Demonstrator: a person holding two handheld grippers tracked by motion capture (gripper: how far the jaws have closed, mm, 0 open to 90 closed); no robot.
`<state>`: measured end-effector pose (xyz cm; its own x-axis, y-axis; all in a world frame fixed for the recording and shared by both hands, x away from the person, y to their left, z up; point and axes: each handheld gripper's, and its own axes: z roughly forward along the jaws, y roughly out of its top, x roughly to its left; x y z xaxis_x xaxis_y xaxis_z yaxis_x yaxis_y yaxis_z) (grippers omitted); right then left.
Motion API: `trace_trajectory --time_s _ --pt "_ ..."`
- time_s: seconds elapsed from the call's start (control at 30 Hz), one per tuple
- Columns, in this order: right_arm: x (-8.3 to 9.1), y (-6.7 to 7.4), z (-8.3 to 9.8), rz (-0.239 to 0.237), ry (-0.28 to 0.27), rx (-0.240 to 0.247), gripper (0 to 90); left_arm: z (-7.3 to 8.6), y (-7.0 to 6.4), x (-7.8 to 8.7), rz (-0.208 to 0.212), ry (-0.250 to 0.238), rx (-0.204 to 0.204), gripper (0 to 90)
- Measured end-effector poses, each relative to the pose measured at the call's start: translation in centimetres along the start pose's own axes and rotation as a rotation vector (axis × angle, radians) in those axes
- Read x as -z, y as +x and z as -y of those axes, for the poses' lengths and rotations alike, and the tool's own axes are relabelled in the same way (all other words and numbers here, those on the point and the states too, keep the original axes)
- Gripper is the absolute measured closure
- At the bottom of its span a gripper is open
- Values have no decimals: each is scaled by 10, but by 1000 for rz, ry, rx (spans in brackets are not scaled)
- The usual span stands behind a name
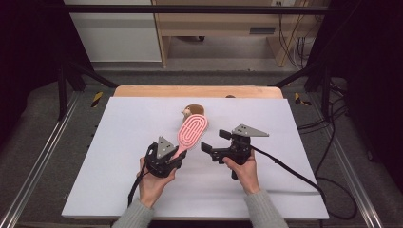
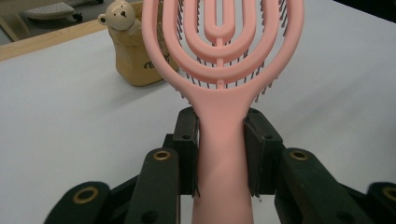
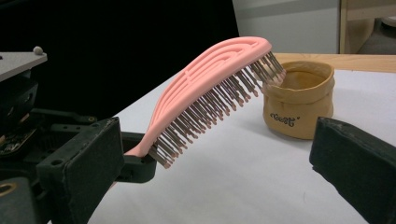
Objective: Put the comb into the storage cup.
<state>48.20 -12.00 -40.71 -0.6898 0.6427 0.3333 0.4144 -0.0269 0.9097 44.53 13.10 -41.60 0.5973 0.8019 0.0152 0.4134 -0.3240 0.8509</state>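
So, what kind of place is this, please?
Probably a lab or recording workshop, not a home. A white board lies on a wooden table inside a black metal frame, loose cables run across grey carpet, and a person holds the left gripper and right gripper.

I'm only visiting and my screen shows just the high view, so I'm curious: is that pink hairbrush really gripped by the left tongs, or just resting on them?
Observer: Gripped. In the left gripper view, the left tongs press a pad on each side of the pink hairbrush at its handle.
Operator: Which way do its bristles face?
Observer: Down toward the table, as the right gripper view shows, with the brush head tilted upward.
Operator: And the brown thing behind it?
Observer: A tan pot, open on top, with a small bear head at its top edge.
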Motion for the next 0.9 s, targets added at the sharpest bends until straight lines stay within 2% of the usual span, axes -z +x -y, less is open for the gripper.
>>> trace_trajectory --time_s 0.5,0.9 --pt "-13 3 0 19 16 -24 42 3 -9 -2 -1 -18 -17 688" --pt "-19 0 -2 28 5 -79 67 2 -17 -2 2 -38 -33 688"
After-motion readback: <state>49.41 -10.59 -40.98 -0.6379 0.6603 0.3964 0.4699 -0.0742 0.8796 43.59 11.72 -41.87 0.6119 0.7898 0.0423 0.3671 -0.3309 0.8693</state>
